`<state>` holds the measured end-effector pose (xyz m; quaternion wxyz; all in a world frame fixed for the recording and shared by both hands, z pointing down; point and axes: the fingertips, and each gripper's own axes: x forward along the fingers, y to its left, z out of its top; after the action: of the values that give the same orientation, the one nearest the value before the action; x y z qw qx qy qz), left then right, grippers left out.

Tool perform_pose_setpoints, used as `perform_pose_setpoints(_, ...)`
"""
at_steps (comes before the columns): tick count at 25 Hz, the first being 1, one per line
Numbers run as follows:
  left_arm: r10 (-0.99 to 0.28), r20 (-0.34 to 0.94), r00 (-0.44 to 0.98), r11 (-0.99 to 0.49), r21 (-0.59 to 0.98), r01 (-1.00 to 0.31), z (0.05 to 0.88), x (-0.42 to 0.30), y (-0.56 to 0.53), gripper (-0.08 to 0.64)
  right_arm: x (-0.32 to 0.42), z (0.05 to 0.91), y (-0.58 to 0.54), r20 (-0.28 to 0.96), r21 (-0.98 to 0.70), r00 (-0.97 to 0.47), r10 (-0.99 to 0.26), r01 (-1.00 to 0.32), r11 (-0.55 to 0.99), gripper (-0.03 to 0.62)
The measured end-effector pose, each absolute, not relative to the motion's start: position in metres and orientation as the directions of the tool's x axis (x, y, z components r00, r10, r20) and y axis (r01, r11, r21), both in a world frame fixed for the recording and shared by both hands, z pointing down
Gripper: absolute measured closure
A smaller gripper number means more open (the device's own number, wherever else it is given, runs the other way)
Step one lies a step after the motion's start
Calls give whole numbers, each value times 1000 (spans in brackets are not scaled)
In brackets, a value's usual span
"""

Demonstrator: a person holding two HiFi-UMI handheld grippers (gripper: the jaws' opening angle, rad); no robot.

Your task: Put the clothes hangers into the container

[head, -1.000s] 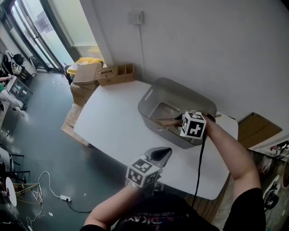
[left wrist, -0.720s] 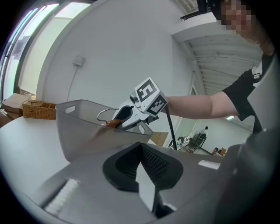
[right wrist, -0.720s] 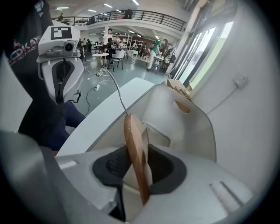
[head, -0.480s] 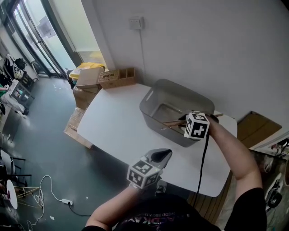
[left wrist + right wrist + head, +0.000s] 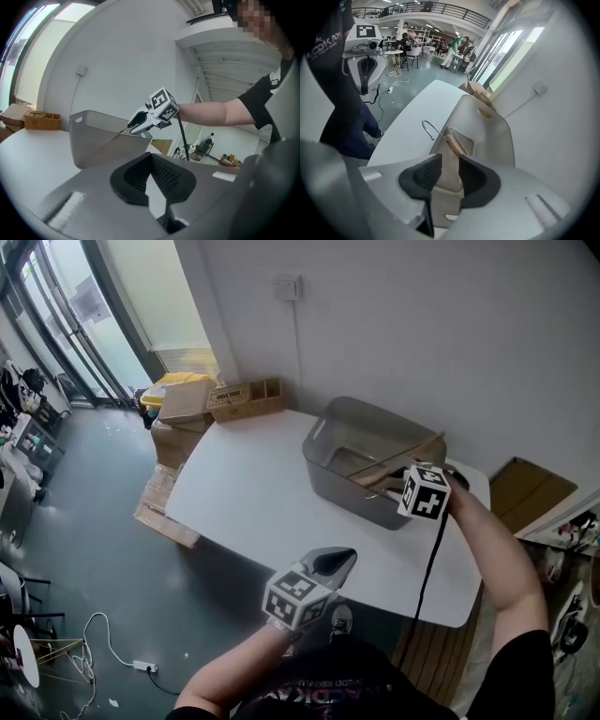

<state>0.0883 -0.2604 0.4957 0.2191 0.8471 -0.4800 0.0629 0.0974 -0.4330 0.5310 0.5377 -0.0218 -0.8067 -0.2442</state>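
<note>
A grey plastic container [image 5: 328, 460] stands on the white table [image 5: 253, 502]. A wooden clothes hanger [image 5: 394, 462] leans across it, its far end up near the back rim. My right gripper [image 5: 396, 487] is at the container's near right rim. Its jaws are opening, and the hanger's wood [image 5: 452, 143] still fills the gap and touches both pads; the metal hook [image 5: 427, 127] sticks out past them over the container [image 5: 487, 126]. My left gripper [image 5: 337, 559] hangs off the table's front edge, shut and empty. From it I see the container [image 5: 93, 140] and the right gripper [image 5: 133, 126].
A wicker box [image 5: 246, 399] sits at the table's far left corner, with cardboard boxes [image 5: 183, 409] stacked on the floor beside it. A black cable [image 5: 427, 568] hangs from the right gripper over the table. A white wall runs behind the container.
The right gripper has moved right along the container's near rim with the hanger. The hanger's far end has risen toward the back rim. The left gripper has stayed put.
</note>
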Motion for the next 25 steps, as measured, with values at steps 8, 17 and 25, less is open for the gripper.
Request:
perform_pose_setpoints(8,-766,290,574,-493,309,-814,486,78,-214,555,98,490,-392,787,423,-522,-328,69,904,558)
perform_pose_setpoints(17,-721,275,636,-555,322,-767,484,70,-166,555,99,451,-315,477,10,-776,-413,-465,885,589)
perform_pose_setpoints(25,-669,276,690,-597,353,-721,494,64,-120,555,104,464,-210,347,-263,-813,-468,-563,783,589)
